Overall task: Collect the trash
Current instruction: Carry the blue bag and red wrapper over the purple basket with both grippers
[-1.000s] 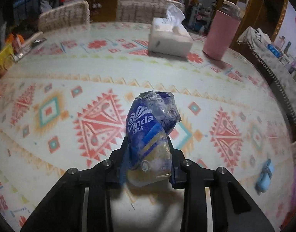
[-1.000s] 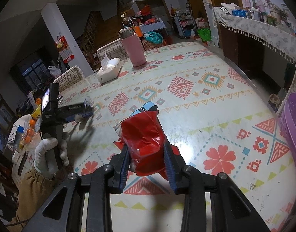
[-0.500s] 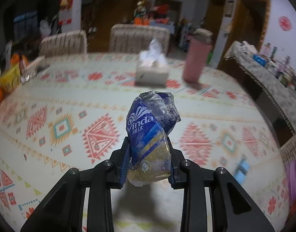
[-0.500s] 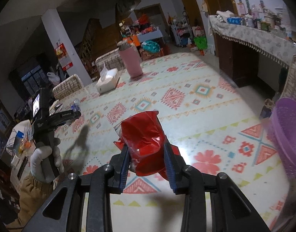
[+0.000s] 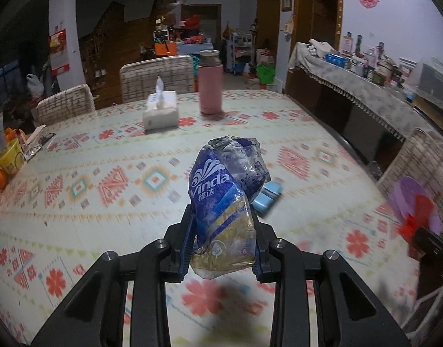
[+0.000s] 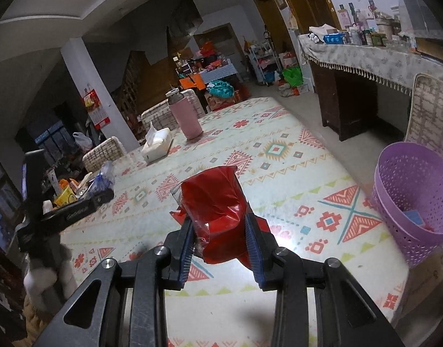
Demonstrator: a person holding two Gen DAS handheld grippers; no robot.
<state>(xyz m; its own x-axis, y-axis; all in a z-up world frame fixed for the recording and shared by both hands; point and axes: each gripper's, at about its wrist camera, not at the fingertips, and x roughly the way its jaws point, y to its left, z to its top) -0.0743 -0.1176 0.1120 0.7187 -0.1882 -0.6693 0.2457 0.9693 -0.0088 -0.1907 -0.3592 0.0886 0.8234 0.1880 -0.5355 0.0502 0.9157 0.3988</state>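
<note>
Both grippers carry trash above the patterned table (image 6: 279,179): the left gripper (image 5: 222,245) clamps a crumpled blue Vinda tissue wrapper (image 5: 221,202), the right gripper (image 6: 220,240) pinches a red plastic wrapper (image 6: 212,202). A purple basket (image 6: 406,202) off the table's right edge already holds some scraps. Neither wrapper is dropped yet, and a small blue packet (image 5: 269,198) remains on the table.

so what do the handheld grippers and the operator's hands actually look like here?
Both grippers are matte black with angular open-slot linkages, silver bolt heads and ribbed blue pads. The left gripper bears small white lettering along its side. The hand on its handle wears a white glove above a tan sleeve.
</note>
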